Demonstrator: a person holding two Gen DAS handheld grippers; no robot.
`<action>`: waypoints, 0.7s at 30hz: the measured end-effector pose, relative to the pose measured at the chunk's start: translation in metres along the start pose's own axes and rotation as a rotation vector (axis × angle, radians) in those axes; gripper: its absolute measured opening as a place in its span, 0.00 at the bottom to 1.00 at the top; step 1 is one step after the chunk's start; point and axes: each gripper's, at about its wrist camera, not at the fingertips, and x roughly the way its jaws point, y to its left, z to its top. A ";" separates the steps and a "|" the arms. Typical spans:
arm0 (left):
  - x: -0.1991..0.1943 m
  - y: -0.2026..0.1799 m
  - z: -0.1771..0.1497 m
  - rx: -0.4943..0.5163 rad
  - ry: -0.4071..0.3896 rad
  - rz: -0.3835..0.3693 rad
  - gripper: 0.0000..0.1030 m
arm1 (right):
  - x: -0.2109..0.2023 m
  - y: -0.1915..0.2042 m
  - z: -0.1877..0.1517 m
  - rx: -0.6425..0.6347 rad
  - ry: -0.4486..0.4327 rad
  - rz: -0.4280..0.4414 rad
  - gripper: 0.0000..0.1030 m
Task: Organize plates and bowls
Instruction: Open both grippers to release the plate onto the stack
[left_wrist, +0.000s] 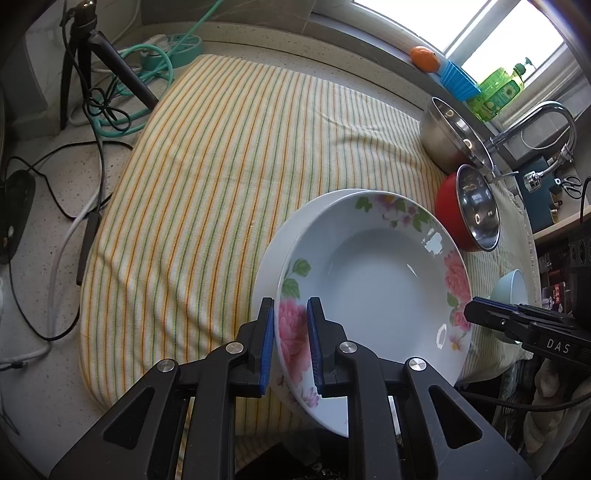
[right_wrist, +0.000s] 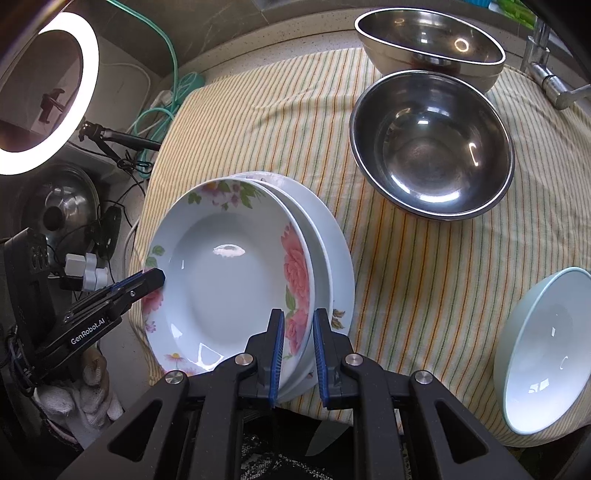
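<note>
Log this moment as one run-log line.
left gripper: shut on floral plate | right gripper: shut on floral plate | plate stack: beneath | steel bowls: untouched

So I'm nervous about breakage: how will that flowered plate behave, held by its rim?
The flowered plate looks glazed and glossy, so it is probably slippery in the pads. It seems to be stiff ceramic: likely to chip if knocked on the plates beneath. Both the left gripper and right gripper pinch its rim, which should steady it.

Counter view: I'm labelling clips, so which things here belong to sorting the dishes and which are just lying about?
Job: floral plate, white plates, steel bowls, red bowl, pale bowl.
Lying about: orange, soap bottle, ring light, cables.
</note>
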 end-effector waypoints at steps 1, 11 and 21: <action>0.000 0.000 0.000 0.002 0.001 -0.001 0.15 | -0.002 0.001 0.000 -0.012 -0.006 -0.008 0.15; -0.002 -0.007 0.001 0.028 -0.004 0.018 0.15 | -0.005 0.002 0.001 -0.026 -0.025 -0.020 0.15; -0.021 -0.010 0.005 0.041 -0.063 0.033 0.15 | -0.009 -0.002 -0.002 -0.017 -0.046 -0.030 0.15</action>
